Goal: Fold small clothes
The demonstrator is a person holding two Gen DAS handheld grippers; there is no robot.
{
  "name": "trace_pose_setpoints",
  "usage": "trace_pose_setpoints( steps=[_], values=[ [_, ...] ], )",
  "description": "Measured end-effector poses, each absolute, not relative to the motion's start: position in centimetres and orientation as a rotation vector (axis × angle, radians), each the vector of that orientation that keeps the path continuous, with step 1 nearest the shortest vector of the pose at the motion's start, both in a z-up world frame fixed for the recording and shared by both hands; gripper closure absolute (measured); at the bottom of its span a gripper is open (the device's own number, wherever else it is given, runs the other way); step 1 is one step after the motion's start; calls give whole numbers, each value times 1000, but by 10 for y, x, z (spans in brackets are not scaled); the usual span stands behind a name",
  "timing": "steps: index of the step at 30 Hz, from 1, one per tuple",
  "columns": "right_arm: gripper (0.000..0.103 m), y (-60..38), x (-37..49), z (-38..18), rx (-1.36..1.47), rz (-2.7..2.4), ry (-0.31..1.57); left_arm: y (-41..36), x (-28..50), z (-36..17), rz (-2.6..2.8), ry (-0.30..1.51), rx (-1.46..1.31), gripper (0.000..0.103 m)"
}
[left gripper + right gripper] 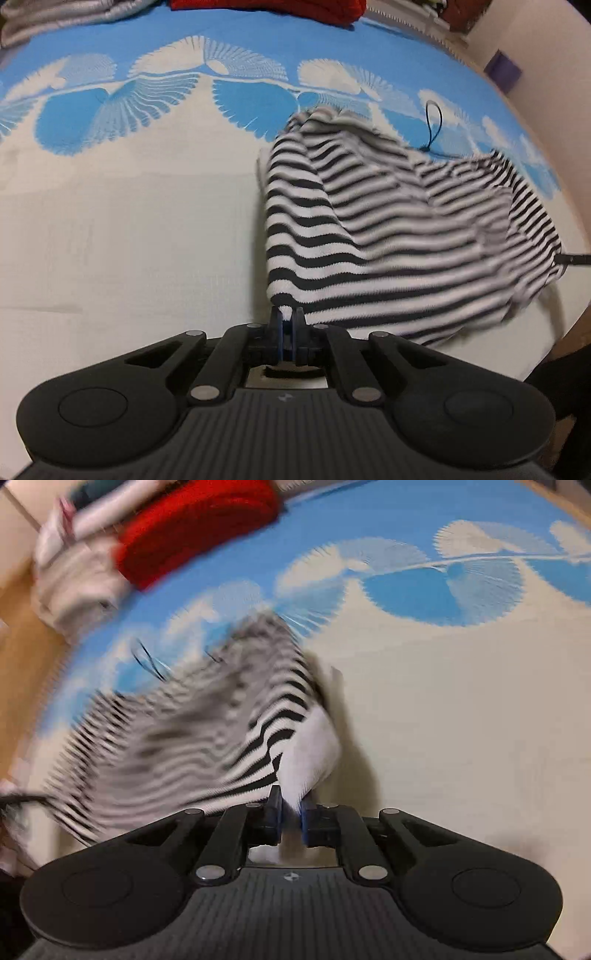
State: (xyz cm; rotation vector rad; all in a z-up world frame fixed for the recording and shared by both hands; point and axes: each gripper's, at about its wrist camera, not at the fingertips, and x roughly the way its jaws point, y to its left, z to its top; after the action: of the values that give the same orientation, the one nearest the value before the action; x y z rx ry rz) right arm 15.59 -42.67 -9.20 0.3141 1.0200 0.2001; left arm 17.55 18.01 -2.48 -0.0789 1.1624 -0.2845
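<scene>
Your left gripper [287, 314] has its jaws pressed together on a corner of the striped garment [388, 229], the cloth rising from the pinch and draping away to the right. Your right gripper [291, 801] likewise pinches a white edge of the same garment between nearly closed jaws. The garment hangs partly lifted over the blue-and-white bedspread [147, 221], its far part resting near a black looped cord [433, 122]. A red folded item [192, 528] and pale clothes [74, 590] sit at the far edge. You seem to be in the carrying stage of a fold; next, keep both pinches level and lay the edge down squarely.
</scene>
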Motion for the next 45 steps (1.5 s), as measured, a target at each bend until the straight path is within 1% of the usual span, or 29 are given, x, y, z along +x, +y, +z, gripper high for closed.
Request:
trace_pose_setpoints(
  steps=[4,5,6,7,8,9,11,12,14,17,18,20,22,24,26,30,35,39,42,43,45],
  values=[
    [94,-414,163,-128,212,137,1176,165,164,-69,-187,1328,23,99],
    [93,-410,166,-136,187,136,1210,163,164,-69,-169,1322,58,99],
    [92,-405,167,-140,161,135,1224,163,163,-63,-156,1285,64,99],
    [89,-402,167,-139,144,129,1220,165,162,-50,-144,1213,43,99],
    [81,-401,166,-135,142,113,1208,167,161,-36,-148,1149,6,99],
    [78,-402,164,-128,151,90,1183,169,159,-26,-159,1096,-30,98],
    [77,-401,156,-108,127,50,1082,164,156,-12,-200,1022,-83,98],
    [77,-400,153,-100,110,42,1034,159,155,-10,-234,1014,-98,98],
    [76,-401,150,-90,142,80,970,144,158,-15,-312,1031,-78,89],
    [75,-383,153,-90,152,237,942,116,158,-35,-360,1102,27,86],
    [75,-374,156,-97,109,263,965,109,160,-46,-360,1139,62,84],
    [73,-362,164,-118,-2,246,1076,100,167,-68,-317,1216,147,72],
    [72,-357,172,-145,-98,188,1215,105,173,-79,-245,1290,165,66],
    [73,-358,177,-136,-69,181,1192,118,180,-69,-203,1285,67,66],
    [71,-361,181,-119,-5,177,1124,129,184,-51,-181,1208,4,63],
    [69,-359,186,-79,113,206,895,134,194,-24,-167,1012,-59,62],
    [68,-337,220,-78,66,179,810,93,217,-14,-263,863,-12,62],
    [68,-327,256,-93,39,124,818,68,241,-22,-297,871,42,63],
    [68,-323,277,-103,28,68,817,58,264,-40,-246,891,108,67],
    [68,-323,284,-107,27,45,822,56,274,-50,-213,914,122,69],
    [68,-324,295,-114,14,-2,840,61,287,-64,-154,970,111,70]
  ],
)
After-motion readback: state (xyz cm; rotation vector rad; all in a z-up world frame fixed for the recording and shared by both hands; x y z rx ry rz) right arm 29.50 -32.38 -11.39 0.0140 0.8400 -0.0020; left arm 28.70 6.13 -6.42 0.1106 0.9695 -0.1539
